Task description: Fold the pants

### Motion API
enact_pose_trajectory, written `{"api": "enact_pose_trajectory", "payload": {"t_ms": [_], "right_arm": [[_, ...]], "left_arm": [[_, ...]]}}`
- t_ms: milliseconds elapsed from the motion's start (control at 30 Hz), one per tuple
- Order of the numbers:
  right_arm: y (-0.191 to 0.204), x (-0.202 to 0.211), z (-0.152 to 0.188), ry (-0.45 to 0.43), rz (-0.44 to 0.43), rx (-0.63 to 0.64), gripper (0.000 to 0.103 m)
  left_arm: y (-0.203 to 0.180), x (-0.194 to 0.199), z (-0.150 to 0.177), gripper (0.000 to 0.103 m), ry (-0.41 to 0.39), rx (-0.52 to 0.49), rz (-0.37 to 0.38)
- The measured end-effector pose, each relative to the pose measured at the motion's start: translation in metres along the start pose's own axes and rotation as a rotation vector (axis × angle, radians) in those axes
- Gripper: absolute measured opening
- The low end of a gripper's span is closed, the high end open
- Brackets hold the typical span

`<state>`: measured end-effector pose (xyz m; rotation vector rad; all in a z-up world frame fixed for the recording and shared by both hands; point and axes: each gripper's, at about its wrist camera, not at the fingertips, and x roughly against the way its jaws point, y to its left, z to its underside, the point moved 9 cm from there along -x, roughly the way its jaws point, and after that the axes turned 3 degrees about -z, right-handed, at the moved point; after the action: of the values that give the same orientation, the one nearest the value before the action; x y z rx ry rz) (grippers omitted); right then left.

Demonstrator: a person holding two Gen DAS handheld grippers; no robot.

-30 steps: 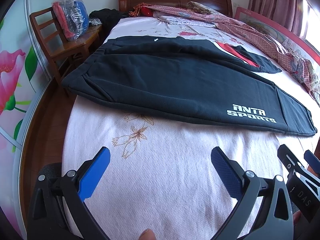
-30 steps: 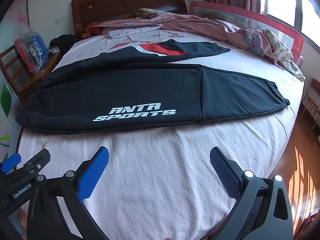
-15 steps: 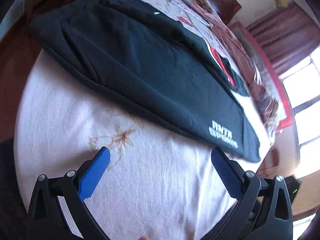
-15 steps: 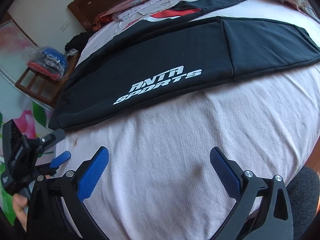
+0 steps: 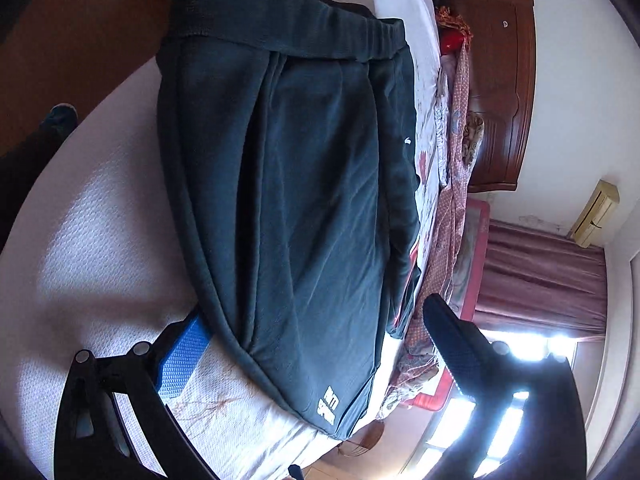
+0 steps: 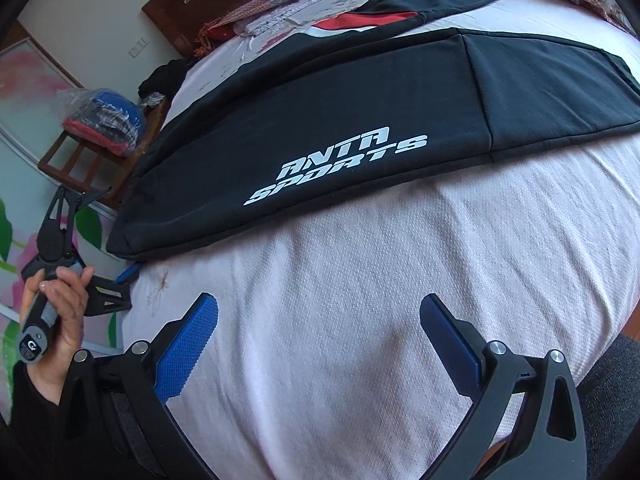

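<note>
Pants (image 6: 360,128): one dark pair, lying lengthwise across the bed (image 6: 360,320), legs already stacked one on the other; "ANTA SPORTS" print faces up.
Progress: judged early; lengthwise fold looks done, crosswise folds remain.
Left gripper (image 5: 312,344): jaws apart, rolled sideways at the near hem by the waist end; blue pad just beside the cloth, contact uncertain.
Right gripper (image 6: 320,340): jaws apart over bare sheet, near the printed leg, holding nothing.
Count: two grippers, one pair of pants, one chair (image 6: 84,160) carrying one bagged bundle (image 6: 106,120).

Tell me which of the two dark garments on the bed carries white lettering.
The nearer one: the black pants with "ANTA SPORTS" printed in white. The garment behind has a red panel and no lettering visible.
</note>
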<state>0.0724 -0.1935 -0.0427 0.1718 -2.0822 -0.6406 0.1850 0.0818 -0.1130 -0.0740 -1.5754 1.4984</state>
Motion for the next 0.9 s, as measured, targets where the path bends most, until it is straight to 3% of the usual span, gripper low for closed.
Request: {"api": "enact_pose_trajectory", "payload": {"t_ms": [133, 167, 233, 267, 300, 433, 633, 733, 900], "right_arm": [[-0.003, 0.000, 0.001, 0.021, -0.037, -0.045, 0.100], [-0.005, 0.000, 0.001, 0.026, -0.045, -0.054, 0.100], [-0.006, 0.001, 0.002, 0.026, -0.057, -0.068, 0.100], [-0.007, 0.000, 0.002, 0.031, -0.062, -0.075, 0.100], [-0.008, -0.001, 0.003, 0.036, -0.064, -0.080, 0.100], [-0.008, -0.001, 0.005, 0.041, -0.059, -0.074, 0.100], [-0.013, 0.000, 0.005, 0.042, -0.088, -0.110, 0.100], [-0.022, 0.004, 0.003, 0.037, -0.166, -0.210, 0.100], [-0.049, 0.005, -0.015, 0.032, -0.375, -0.494, 0.100]], "left_arm": [[0.000, 0.002, 0.001, 0.100, -0.036, 0.032, 0.002], [0.002, 0.003, 0.003, 0.095, -0.045, 0.025, -0.015], [0.001, 0.003, 0.002, 0.068, -0.045, -0.020, -0.045], [0.000, 0.000, 0.002, 0.032, -0.024, -0.052, -0.058], [0.003, -0.003, 0.001, 0.020, -0.012, -0.055, -0.069], [0.017, -0.005, -0.005, 0.012, -0.007, 0.004, -0.038], [0.016, 0.003, 0.001, 0.009, -0.050, -0.041, -0.013], [0.014, 0.008, 0.002, 0.009, -0.049, -0.039, 0.021], [0.003, 0.016, 0.004, 0.009, -0.032, -0.042, 0.080]]}}
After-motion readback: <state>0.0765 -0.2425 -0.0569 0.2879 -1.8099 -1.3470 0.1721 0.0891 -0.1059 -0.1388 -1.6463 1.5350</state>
